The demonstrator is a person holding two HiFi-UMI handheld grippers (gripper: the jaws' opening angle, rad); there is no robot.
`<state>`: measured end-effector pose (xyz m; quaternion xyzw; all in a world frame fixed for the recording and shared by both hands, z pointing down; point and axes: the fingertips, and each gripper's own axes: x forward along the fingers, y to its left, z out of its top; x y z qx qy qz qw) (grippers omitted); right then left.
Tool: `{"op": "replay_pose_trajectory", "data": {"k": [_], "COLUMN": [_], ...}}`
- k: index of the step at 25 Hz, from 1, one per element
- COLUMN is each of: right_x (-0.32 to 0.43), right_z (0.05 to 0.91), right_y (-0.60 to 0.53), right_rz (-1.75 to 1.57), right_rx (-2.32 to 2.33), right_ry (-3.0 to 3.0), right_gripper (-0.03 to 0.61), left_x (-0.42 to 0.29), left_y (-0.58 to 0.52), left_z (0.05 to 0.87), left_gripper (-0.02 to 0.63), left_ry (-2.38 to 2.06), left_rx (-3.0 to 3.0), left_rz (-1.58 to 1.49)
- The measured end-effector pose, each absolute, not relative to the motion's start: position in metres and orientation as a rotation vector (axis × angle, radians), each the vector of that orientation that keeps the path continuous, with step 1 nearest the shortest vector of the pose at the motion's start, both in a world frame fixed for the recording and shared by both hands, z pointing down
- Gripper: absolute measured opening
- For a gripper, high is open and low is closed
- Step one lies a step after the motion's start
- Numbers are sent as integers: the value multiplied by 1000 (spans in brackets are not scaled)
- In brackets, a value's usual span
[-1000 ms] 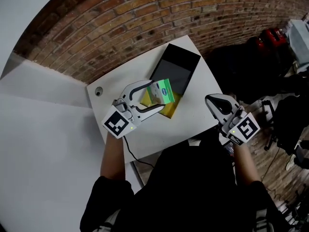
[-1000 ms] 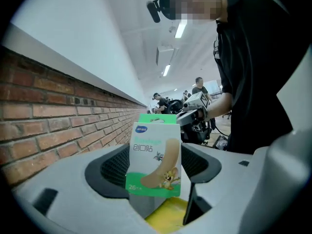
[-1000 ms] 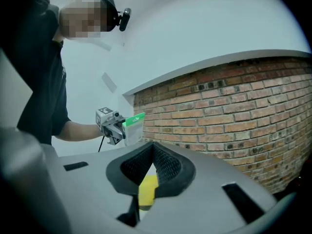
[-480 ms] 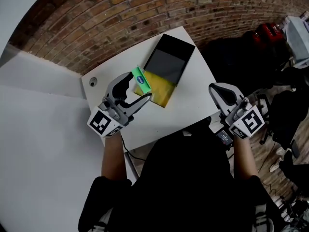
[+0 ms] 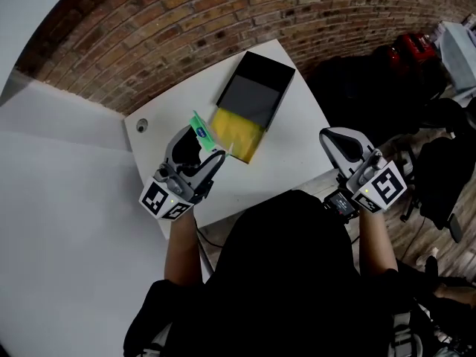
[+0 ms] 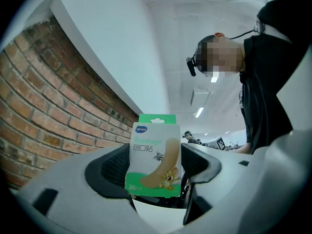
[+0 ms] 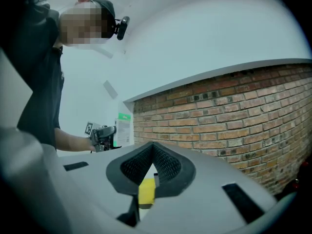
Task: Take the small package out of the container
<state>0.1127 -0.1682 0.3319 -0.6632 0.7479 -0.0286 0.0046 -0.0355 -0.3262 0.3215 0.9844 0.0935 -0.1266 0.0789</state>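
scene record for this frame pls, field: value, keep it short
item: small package, green and white, upright
held by: left gripper, jaws closed on its two sides
container: yellow tray adjoining a black section, on the white table
item vs container: out of the tray, by its left side in the head view
right gripper: jaws together, nothing between them, by the table's right edge
task state: package out, not yet set down
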Motion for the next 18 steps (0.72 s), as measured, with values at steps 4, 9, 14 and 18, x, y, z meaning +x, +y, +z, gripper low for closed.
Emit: {"op": "replay_pose_trajectory", "data": {"k": [4,9,14,18], "right_x": [117,119,121,116], "right_z": [328,325,328,332], "right_y": [-162,-156,-153,-155], "right_rz": [-85,-82,-86,-91], "right_rx": [-2040,-1989,-1934,-1882], "right_ry": [2344,2366,2391,2425], "right_gripper": [6,6,6,6], "left_x": [-37,-32,-23,-22], "left_y": [-318,-295,-270,-261], "left_z": [321,328,337,345], "left_gripper": [324,324,324,324], "left_ry": [227,212,223,204], "left_rx": [2885,2861,2888,2890], "left_rz": [-426,-408,-357,-321]}}
